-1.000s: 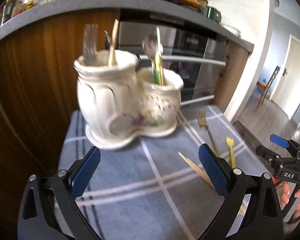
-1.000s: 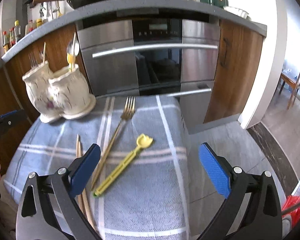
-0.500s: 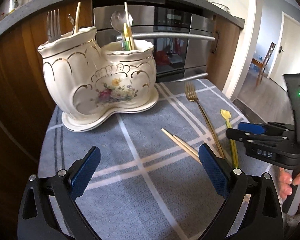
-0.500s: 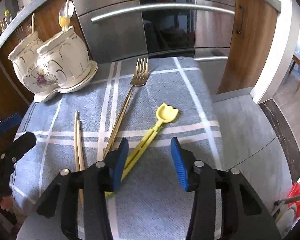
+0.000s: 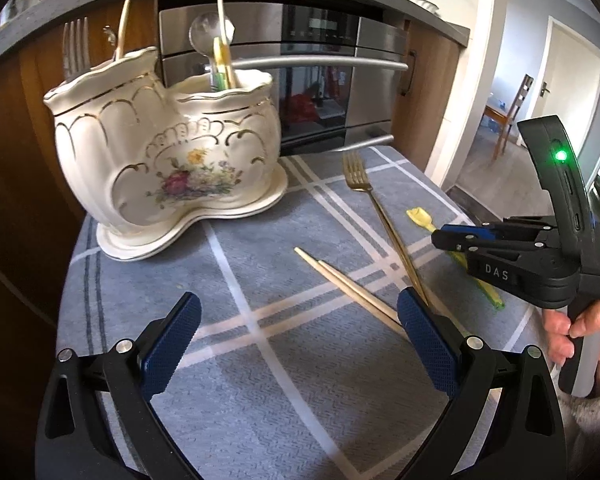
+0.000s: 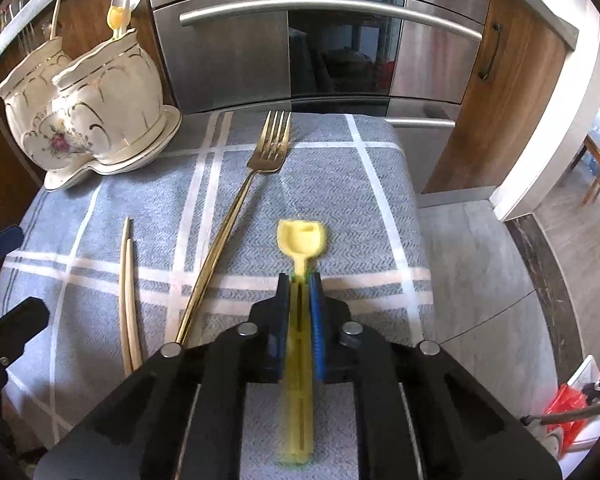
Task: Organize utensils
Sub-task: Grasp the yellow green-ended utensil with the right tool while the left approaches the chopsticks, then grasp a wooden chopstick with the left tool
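A yellow plastic spoon (image 6: pixel 302 238) lies on the grey checked cloth (image 6: pixel 360 208). My right gripper (image 6: pixel 300 280) is closing on its handle, with the blue pads against both sides; the left wrist view shows the same grip (image 5: pixel 440 236) low over the spoon (image 5: pixel 419 216). Left of it lie a gold fork (image 6: pixel 236 208) and a pair of chopsticks (image 6: pixel 128 280). At the back left stands a white flowered ceramic holder (image 5: pixel 168 152) with two compartments holding forks, a spoon and sticks. My left gripper (image 5: pixel 298 308) hovers open over the cloth with nothing in it, its right finger close to the chopsticks (image 5: pixel 348 284).
A steel oven (image 6: pixel 300 60) and wooden cabinets rise right behind the clothed surface. The cloth ends just right of the yellow spoon, with grey floor (image 6: pixel 480 280) below. A hand (image 5: pixel 572 320) holds the right gripper's handle at the right edge.
My right gripper came down over the yellow spoon and closed from wide open onto its handle. The left gripper dropped lower and nearer the cloth and stayed open.
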Tool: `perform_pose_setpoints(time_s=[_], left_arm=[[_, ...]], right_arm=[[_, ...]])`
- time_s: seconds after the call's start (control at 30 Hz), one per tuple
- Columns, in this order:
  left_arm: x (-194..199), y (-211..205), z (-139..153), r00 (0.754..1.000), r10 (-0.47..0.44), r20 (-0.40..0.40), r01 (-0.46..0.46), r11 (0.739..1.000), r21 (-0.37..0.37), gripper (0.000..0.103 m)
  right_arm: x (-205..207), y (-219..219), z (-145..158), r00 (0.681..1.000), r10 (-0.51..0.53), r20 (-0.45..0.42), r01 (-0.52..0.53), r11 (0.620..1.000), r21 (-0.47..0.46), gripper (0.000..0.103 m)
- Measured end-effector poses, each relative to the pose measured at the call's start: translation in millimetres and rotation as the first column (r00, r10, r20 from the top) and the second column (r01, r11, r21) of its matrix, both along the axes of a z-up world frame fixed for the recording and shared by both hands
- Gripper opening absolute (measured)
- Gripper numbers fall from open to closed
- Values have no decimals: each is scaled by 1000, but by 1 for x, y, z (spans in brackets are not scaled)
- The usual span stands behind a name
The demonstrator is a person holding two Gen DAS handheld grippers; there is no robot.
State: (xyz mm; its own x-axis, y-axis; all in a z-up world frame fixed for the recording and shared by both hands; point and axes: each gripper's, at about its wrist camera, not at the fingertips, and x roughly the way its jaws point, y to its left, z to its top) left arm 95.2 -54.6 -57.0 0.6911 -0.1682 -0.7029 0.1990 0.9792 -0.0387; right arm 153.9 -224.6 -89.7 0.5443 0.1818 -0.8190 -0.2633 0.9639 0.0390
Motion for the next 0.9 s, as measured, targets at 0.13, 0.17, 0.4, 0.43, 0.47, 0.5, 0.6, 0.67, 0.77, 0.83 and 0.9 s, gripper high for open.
perform_pose_setpoints(time_s=[0.13, 0.17, 0.4, 0.43, 0.47, 0.5, 0.6, 0.67, 0.77, 0.83, 0.9], left_arm=[[2, -4, -3, 1000, -11, -12, 11, 1000, 2, 97], [3, -5, -4, 1000, -15, -20, 15, 1000, -1, 97], [2, -17, -11, 997, -47, -63, 46, 999, -10, 95], [2, -20, -12, 995, -57, -76, 56, 998, -18, 95], [2, -24, -14, 994, -65, -87, 64, 998, -18, 95], [3, -28, -17, 993, -67, -96, 67, 998, -9, 94], [5, -38, -23, 992, -67, -109, 71, 997, 38, 88], [6, -45, -29, 991, -65, -117, 75, 994, 80, 85], [5, -51, -33, 993, -63, -102, 76, 989, 127, 84], [5, -52, -32, 993, -66, -97, 80, 986, 147, 84], [5, -50, -32, 993, -67, -101, 82, 985, 155, 83]], right_arm=[[-5, -4, 0, 1000, 8, 9, -8, 1000, 6, 10], [-7, -4, 0, 1000, 7, 12, -7, 1000, 3, 10], [-13, -9, 0, 1000, 22, -8, -22, 999, 32, 21], [-15, -9, 0, 1000, 26, 1, -26, 999, 26, 12], [-17, -9, -1, 1000, 24, 16, -24, 1000, 17, 10], [-19, -10, -1, 999, 27, 24, -27, 999, 18, 10], [-20, -12, -1, 999, 25, 26, -26, 999, 32, 10], [-21, -13, -1, 999, 25, 26, -26, 999, 40, 10], [-21, -17, -1, 1000, 21, 23, -23, 998, 59, 10], [-22, -19, 0, 999, 22, 24, -23, 998, 65, 10], [-23, -20, 0, 999, 23, 23, -24, 997, 69, 10]])
